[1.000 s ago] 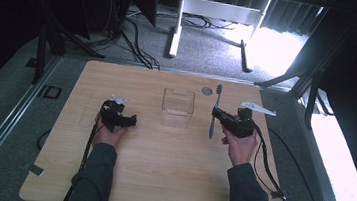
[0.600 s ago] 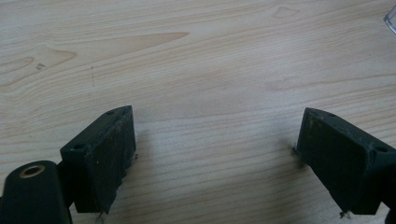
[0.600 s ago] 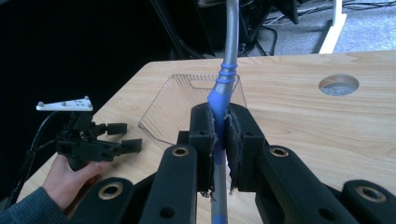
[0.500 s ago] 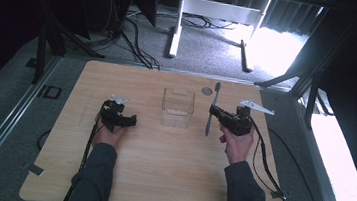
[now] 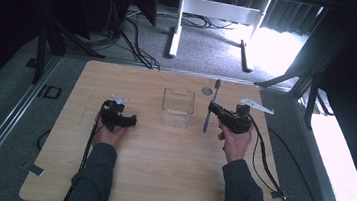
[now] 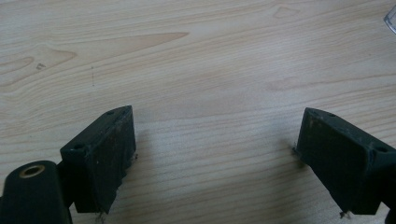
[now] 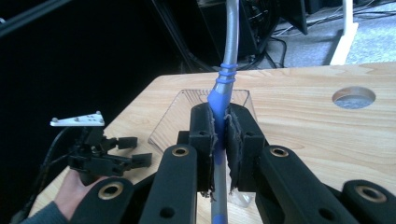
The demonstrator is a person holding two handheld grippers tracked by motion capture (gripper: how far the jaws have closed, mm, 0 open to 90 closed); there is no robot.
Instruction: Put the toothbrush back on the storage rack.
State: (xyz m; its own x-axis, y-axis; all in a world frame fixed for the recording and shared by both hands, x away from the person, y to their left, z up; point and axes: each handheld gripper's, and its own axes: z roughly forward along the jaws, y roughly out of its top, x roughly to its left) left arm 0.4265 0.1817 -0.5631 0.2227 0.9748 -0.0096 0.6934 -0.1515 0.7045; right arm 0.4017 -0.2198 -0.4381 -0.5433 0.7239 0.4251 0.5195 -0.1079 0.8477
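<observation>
A toothbrush [image 5: 211, 106] with a grey and blue handle is clamped between the pads of my right gripper [image 5: 213, 107], which is shut on it. It stands roughly upright in the right gripper view, where the toothbrush [image 7: 227, 70] rises between the jaws of my right gripper [image 7: 220, 135]. A clear plastic box [image 5: 178, 106] stands just left of it, and the box [image 7: 175, 114] lies behind the jaws. My left gripper [image 5: 133, 121] rests on the table left of the box, held in a hand. In its own view my left gripper [image 6: 215, 154] stands open with only bare wood between the jaws.
The wooden table [image 5: 158, 179] has a round cable hole [image 5: 207, 91] near the far edge, behind the toothbrush. Cables trail from both grippers toward the near edge. Dark stands and a white frame stand on the floor beyond the table.
The toothbrush's lower end has swung a little to the left in the right gripper. Both hands stay where they were.
</observation>
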